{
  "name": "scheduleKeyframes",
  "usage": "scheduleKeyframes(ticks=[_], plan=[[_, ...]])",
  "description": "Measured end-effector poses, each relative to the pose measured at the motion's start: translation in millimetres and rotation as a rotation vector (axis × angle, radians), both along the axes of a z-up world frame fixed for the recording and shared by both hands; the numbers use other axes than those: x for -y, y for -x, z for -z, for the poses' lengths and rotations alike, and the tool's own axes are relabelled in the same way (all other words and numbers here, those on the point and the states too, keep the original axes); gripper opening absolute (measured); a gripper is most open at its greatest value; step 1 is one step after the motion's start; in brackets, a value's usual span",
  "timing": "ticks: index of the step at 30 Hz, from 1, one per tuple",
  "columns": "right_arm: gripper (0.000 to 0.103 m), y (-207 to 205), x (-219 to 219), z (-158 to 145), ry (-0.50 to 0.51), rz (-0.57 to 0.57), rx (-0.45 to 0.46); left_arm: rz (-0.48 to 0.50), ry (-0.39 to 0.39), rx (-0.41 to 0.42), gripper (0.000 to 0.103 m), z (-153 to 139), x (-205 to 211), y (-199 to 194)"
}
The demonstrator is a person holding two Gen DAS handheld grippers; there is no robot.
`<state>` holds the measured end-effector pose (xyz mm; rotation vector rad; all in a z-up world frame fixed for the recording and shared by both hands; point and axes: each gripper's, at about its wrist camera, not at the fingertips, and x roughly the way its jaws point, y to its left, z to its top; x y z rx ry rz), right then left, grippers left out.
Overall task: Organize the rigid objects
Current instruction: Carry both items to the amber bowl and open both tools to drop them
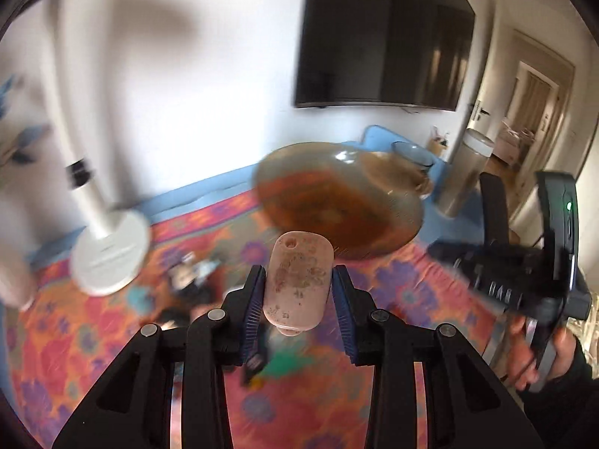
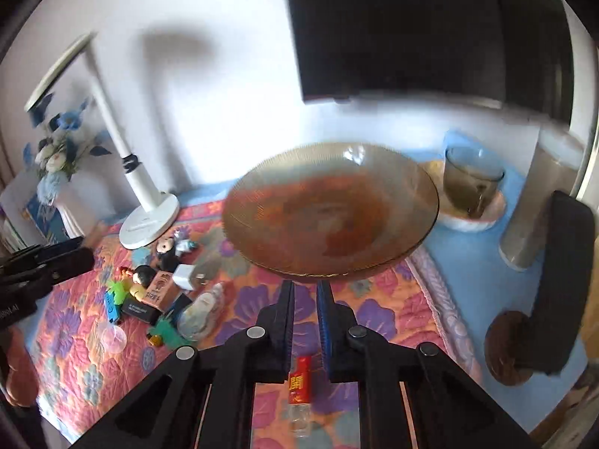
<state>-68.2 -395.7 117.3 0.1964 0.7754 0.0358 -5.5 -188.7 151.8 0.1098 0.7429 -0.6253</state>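
My left gripper (image 1: 298,280) is shut on a pink oblong tag-like piece (image 1: 297,286) with a hole at its far end, held above the floral mat. My right gripper (image 2: 305,286) is shut on the near rim of a large amber glass plate (image 2: 329,213), held tilted above the mat; the plate also shows in the left wrist view (image 1: 337,202). A pile of small toys, blocks and boxes (image 2: 157,284) lies on the mat to the left. A small red-labelled bottle (image 2: 299,381) lies under my right gripper.
A white lamp base (image 2: 149,220) stands at the back left by a blue flower vase (image 2: 56,164). A glass cup in a bowl (image 2: 471,183), a tall grey canister (image 2: 539,202) and a dark object (image 2: 561,280) stand on the right. A TV (image 2: 430,30) hangs behind.
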Motion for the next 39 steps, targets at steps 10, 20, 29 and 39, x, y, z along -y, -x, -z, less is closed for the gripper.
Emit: scheduleKeyframes(ticks=[10,20,29,39], plan=[[0.054,34,-31,80,0.071,-0.171,-0.236,0.037,0.009,-0.117,0.033,34,30,-5],[0.022,45,-52,55,0.113,-0.155,-0.114,0.027,-0.006,-0.082,0.033,26,30,-9],[0.022,-21,11,-8,0.089,0.003,-0.058,0.034,-0.044,-0.118,0.033,36,85,-57],[0.023,-53,23,-2,0.068,0.024,-0.123,0.020,-0.027,-0.138,0.074,44,94,-66]])
